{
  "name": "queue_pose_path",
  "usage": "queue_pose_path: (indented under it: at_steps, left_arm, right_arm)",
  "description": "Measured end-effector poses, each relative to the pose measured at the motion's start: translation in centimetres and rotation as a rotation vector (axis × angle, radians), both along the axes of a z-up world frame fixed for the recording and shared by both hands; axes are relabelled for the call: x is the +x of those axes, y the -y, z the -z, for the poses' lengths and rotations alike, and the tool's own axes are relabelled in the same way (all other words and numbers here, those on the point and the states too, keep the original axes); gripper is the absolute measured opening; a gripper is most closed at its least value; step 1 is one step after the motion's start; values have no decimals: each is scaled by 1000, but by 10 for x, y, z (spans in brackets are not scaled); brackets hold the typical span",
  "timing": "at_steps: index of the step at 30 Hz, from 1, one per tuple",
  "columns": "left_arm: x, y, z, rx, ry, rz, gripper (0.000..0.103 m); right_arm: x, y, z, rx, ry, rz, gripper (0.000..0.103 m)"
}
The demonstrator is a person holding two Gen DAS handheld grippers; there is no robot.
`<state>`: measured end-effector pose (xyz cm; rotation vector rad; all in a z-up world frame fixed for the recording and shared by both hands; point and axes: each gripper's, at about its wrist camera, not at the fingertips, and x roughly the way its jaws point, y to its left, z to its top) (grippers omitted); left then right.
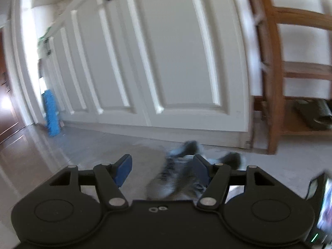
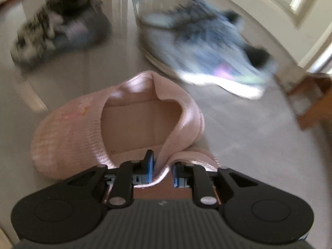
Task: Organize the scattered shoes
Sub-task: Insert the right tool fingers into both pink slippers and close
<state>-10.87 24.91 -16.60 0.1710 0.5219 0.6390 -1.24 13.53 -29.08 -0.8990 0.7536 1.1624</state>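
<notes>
Here the right gripper (image 2: 162,169) is pinching the pink slipper's (image 2: 87,124) heel rim on the floor (image 2: 249,134), while the left gripper (image 1: 162,171) is hovering, jaws spread, over blurred grey sneakers (image 1: 176,176).

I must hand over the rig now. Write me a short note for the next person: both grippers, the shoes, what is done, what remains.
Right gripper: shut on the heel edge of the pink slipper.
Left gripper: open, empty, over the grey sneakers on the floor.
In the right wrist view, two more shoes lie apart: a blue-grey sneaker and a dark fuzzy shoe.
Done: one dark shoe sits on the bottom shelf of the wooden rack.
Left: place the slipper, then the others.
</notes>
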Motion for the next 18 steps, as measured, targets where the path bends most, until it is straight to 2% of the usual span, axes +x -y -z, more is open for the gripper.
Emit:
queue_pose_path:
  at_steps: [2, 5, 9, 10, 13, 16, 18]
  left_arm:
    - [12, 19, 6, -5, -25, 63, 65]
    - [31, 47, 17, -9, -67, 166, 65]
    - [58, 82, 31, -7, -112, 269, 65]
    - [65, 90, 34, -5, -120, 284, 65]
    - [83, 111, 40, -2, -139, 322, 65]
    - [94, 126, 43, 6, -147, 342, 65]
    - [100, 137, 44, 24, -148, 358, 65]
  right_arm:
    - [30, 49, 3, -62, 87, -29, 20]
    - [62, 105, 7, -85, 120, 35, 20]
    - [98, 171, 8, 10, 28, 277, 20]
    - [107, 191, 9, 65, -9, 367, 20]
    - [116, 217, 15, 193, -86, 527, 24]
    - [121, 216, 24, 277, -135, 626, 24]
    - [116, 214, 25, 323, -109, 638, 19]
